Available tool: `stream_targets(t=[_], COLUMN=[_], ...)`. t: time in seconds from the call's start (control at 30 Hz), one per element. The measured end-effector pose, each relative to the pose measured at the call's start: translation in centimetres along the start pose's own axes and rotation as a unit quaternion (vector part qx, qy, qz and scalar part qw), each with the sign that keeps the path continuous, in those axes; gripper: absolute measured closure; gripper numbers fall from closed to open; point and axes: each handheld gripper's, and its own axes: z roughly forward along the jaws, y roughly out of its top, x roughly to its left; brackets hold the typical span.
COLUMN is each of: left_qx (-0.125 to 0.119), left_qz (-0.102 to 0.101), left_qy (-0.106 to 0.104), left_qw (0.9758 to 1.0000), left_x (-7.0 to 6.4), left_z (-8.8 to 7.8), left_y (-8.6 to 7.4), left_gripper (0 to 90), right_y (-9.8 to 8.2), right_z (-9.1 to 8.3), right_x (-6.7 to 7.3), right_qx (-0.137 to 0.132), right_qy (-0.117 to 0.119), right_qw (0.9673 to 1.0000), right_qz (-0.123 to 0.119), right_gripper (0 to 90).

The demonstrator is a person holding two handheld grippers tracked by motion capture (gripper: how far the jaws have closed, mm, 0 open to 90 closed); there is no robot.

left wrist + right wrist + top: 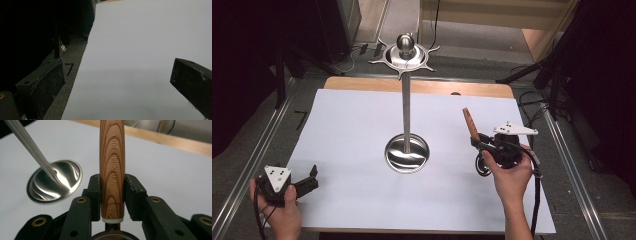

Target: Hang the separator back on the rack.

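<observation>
A steel stand (406,105) rises from a round mirror-like base (407,153) at the table's middle, with a hooked crown and a ball on top (405,50). At the right my right gripper (475,141) is shut on the wooden handle (470,123) of a kitchen tool, lifted off the table. In the right gripper view the handle (112,170), stamped "KITCHEN TOOL", stands upright between the two pads (94,195), and a round metal end shows below. The stand's base (55,181) lies to its left. My left gripper (314,177) rests at the near left, jaws wide open (117,82), nothing between them.
White paper (357,150) covers the wooden table (427,87). Metal rails (259,150) run along both sides. Dark tripod legs (537,70) and cables stand beyond the far right corner. A "7" (69,68) is marked on the floor by the left edge.
</observation>
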Motion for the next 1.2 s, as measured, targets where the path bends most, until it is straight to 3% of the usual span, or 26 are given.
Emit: stream_targets(t=[0.13,0.17,0.3,0.57,0.6,0.63,0.67,0.73,0.77,0.87,1.03,1.2], left_qx=[0.001,0.0,0.0,-0.001,0.0,0.0,0.0,0.0,0.0,0.001,0.001,0.001], left_qz=[0.001,0.001,0.0,-0.002,0.0,0.0,0.001,0.001,0.001,0.003,0.001,0.001], left_qy=[0.0,0.0,0.0,0.0,0.001,0.001,0.001,0.001,0.001,0.0,0.0,0.0], left_qw=[1.0,1.0,1.0,1.0,1.0,1.0,1.0,1.0,1.0,1.0,1.0,1.0], left_x=[0.0,0.0,0.0,0.0,0.0,0.0,0.0,0.0,0.0,0.0,0.0,0.0], left_z=[0.0,0.0,0.0,0.0,0.0,0.0,0.0,0.0,0.0,0.0,0.0,0.0], left_y=[0.0,0.0,0.0,0.0,0.0,0.0,0.0,0.0,0.0,0.0,0.0,0.0], left_gripper=[0.3,0.3,0.3,0.3,0.3,0.3,0.3,0.3,0.3,0.3,0.3,0.3], right_y=[0.4,0.6,0.9,1.5,1.6,1.6,1.7,1.7,1.8,2.0,2.6,3.2], right_z=[-0.5,-0.8,-1.4,-2.3,-2.6,-2.6,-2.9,-3.0,-3.3,-3.4,-4.0,-4.4], right_x=[0.4,0.6,0.9,1.8,2.0,2.0,2.1,2.1,2.3,2.6,3.4,4.1], right_qx=[-0.024,-0.044,-0.08,-0.122,-0.139,-0.139,-0.16,-0.169,-0.194,-0.202,-0.232,-0.249], right_qy=[0.005,0.008,0.024,0.029,0.031,0.031,0.036,0.041,0.045,0.044,0.044,0.047], right_qw=[0.9997,0.9989,0.9965,0.992,0.9897,0.9897,0.9864,0.9848,0.9798,0.9781,0.9711,0.9665], right_qz=[-0.007,-0.009,-0.002,-0.017,-0.015,-0.015,-0.013,-0.012,-0.019,-0.022,-0.037,-0.042], right_gripper=[70.4,70.4,70.3,70.3,70.3,70.3,70.3,70.3,70.3,70.3,70.2,70.2])
